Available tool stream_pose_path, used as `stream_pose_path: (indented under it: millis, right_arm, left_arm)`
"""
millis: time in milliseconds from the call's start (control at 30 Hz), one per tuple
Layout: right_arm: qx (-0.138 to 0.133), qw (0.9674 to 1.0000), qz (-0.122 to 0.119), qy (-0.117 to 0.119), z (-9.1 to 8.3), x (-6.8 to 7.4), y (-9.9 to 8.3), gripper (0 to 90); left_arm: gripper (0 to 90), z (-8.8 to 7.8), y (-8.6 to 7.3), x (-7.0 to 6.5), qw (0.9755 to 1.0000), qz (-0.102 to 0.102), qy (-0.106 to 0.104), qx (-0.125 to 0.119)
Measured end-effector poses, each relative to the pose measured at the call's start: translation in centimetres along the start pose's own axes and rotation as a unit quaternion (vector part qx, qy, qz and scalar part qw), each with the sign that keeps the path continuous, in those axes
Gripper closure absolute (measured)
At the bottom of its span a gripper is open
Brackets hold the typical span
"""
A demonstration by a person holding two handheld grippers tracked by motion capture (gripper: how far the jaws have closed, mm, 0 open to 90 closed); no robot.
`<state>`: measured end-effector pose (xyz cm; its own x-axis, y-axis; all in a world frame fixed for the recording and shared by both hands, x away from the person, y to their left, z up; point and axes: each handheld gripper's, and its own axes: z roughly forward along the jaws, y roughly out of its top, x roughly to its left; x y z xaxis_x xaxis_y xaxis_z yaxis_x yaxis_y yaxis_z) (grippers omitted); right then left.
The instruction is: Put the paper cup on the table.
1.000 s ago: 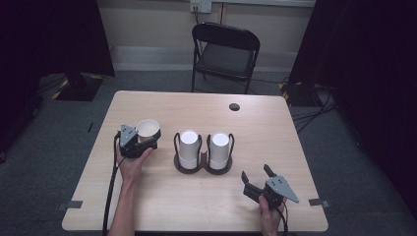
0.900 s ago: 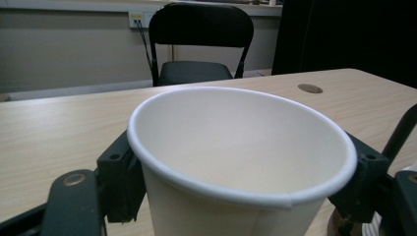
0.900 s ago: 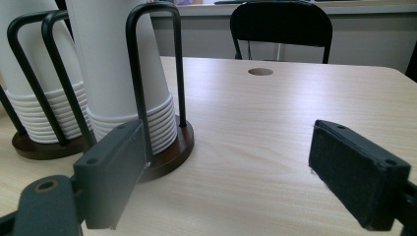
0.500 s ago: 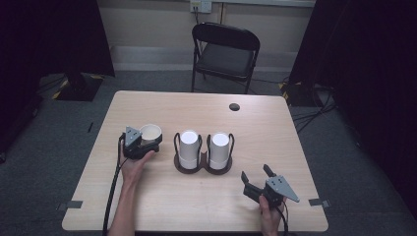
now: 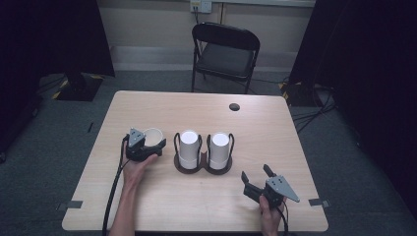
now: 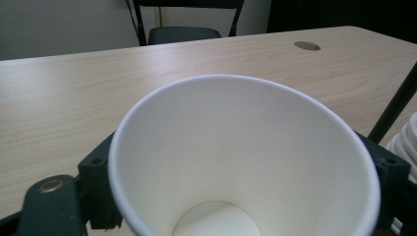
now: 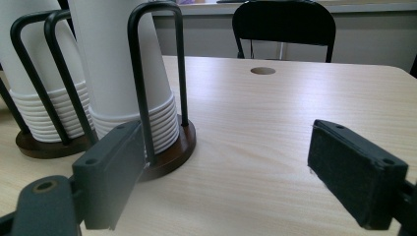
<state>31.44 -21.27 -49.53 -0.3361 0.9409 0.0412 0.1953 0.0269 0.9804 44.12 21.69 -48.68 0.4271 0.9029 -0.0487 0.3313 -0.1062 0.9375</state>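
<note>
1. My left gripper (image 5: 156, 145) brackets the paper cup (image 5: 153, 136), upright on the table (image 5: 275, 123) left of the cup holder (image 5: 202, 168); its jaws have just been opening.
2. I should withdraw straight, avoiding the rim.
3. My right gripper (image 5: 256, 179) rests open.

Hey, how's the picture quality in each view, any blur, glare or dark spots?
High view: table evenly lit, surroundings very dark, slightly soft. Left gripper view: paper cup looms close, no glare, far table sharp. Right gripper view: near jaws blurred, cup stacks and chair fairly clear.
</note>
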Motion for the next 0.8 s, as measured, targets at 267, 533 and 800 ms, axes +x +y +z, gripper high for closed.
stream_pose_path:
  millis: [267,533,800]
  right_arm:
    - [0.000,1.0000,0.001,-0.001,0.0,0.0,0.0,13.9]
    - [0.001,1.0000,0.000,-0.004,0.0,0.0,0.0,13.9]
    - [0.002,1.0000,0.000,-0.004,0.0,0.1,0.0,14.0]
  left_arm:
    - [15.4,-0.7,-0.5,0.1,1.0000,-0.005,0.001,0.006]
    - [15.5,-2.0,-0.6,-0.4,0.9998,0.000,0.018,0.008]
    - [15.6,-3.5,-1.1,-1.0,0.9993,0.000,0.036,0.007]
